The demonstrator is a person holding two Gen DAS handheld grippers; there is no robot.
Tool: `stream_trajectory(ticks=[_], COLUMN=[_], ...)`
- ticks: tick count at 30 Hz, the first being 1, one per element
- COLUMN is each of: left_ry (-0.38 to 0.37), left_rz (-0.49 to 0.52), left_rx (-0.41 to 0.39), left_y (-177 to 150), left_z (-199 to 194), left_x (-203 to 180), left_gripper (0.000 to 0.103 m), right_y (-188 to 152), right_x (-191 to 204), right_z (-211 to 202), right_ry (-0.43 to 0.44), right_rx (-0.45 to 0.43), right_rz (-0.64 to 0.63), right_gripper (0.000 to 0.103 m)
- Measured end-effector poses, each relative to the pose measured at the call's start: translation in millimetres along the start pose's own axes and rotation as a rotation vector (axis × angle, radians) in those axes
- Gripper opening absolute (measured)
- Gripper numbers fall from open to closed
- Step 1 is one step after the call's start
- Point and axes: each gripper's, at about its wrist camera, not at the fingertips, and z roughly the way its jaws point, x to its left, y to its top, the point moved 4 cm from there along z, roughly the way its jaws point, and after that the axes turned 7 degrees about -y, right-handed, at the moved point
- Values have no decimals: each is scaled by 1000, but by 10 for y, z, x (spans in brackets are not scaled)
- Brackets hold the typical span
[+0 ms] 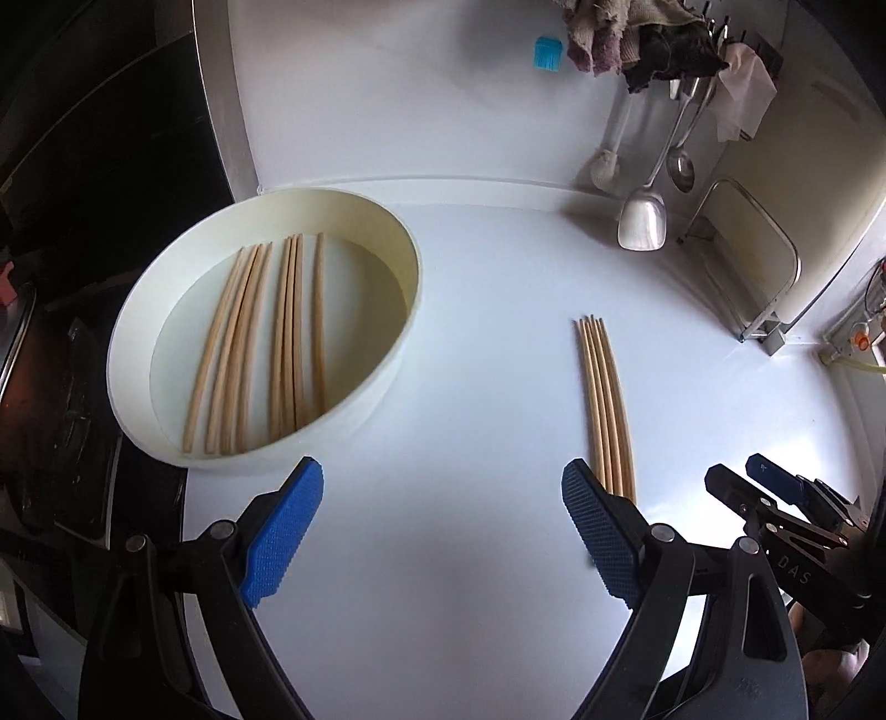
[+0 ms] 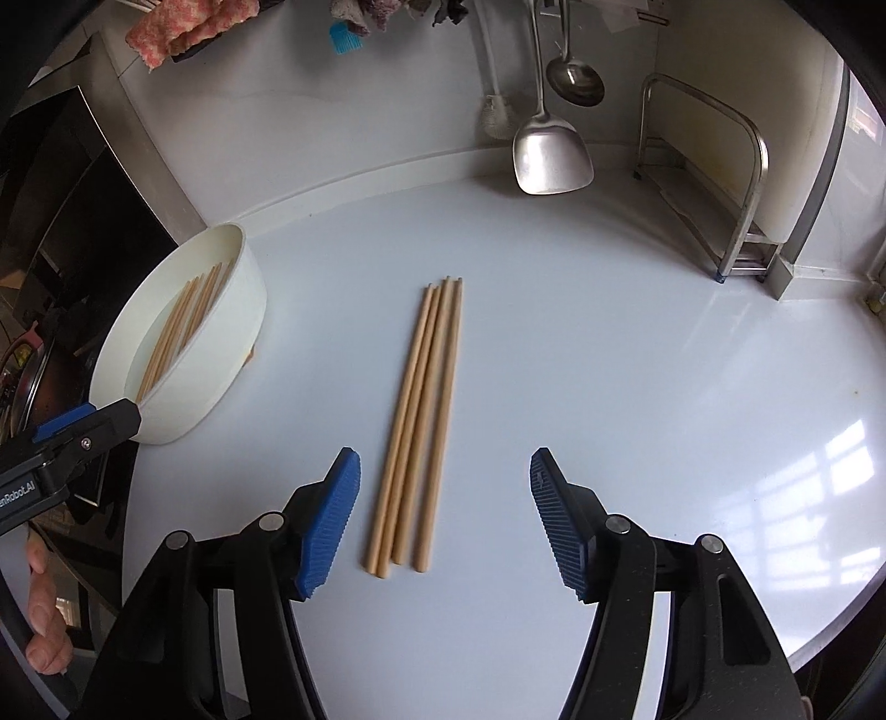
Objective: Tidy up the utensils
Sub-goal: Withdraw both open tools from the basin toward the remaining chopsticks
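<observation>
Several wooden chopsticks [image 2: 423,421] lie side by side on the white counter, between and just ahead of my open right gripper [image 2: 443,520]. They also show in the left wrist view [image 1: 606,410], beside the right finger of my open, empty left gripper [image 1: 443,531]. A round white tub [image 1: 266,338] at the left holds several more chopsticks [image 1: 277,338]; it shows in the right wrist view [image 2: 183,343] too. The right gripper [image 1: 769,482] shows at the right edge of the left wrist view.
A steel spatula [image 2: 548,149], a ladle [image 2: 576,77] and a white brush [image 2: 495,116] hang at the back wall. A metal rack [image 2: 714,183] stands at the back right. Cloths [image 1: 637,39] hang above. A dark stove area [image 1: 66,332] borders the counter's left edge.
</observation>
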Motion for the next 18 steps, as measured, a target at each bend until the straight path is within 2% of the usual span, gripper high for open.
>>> stream_trajectory(ticks=[5, 9, 10, 11, 15, 18], left_ry=[18, 39, 34, 24, -4, -18], left_rz=[-29, -25, -21, -14, 20, -1], left_rx=[27, 35, 32, 21, -29, -53], left_y=[-182, -229, -225, -220, -172, -130], left_z=[32, 63, 73, 89, 289, 491], left_x=[-144, -194, -208, -221, -285, -252], left_gripper=[87, 87, 90, 94, 94, 94], right_y=[-66, -39, -32, -28, 18, 64], right_x=[-184, -191, -187, -173, -114, -116], right_z=[186, 265, 288, 314, 477, 601], right_ry=[10, 9, 4, -1, -47, -1], right_rx=[33, 12, 6, -3, -27, -24], right_rz=[-3, -11, -17, -24, -49, -5], right_gripper=[61, 61, 61, 61, 61, 61])
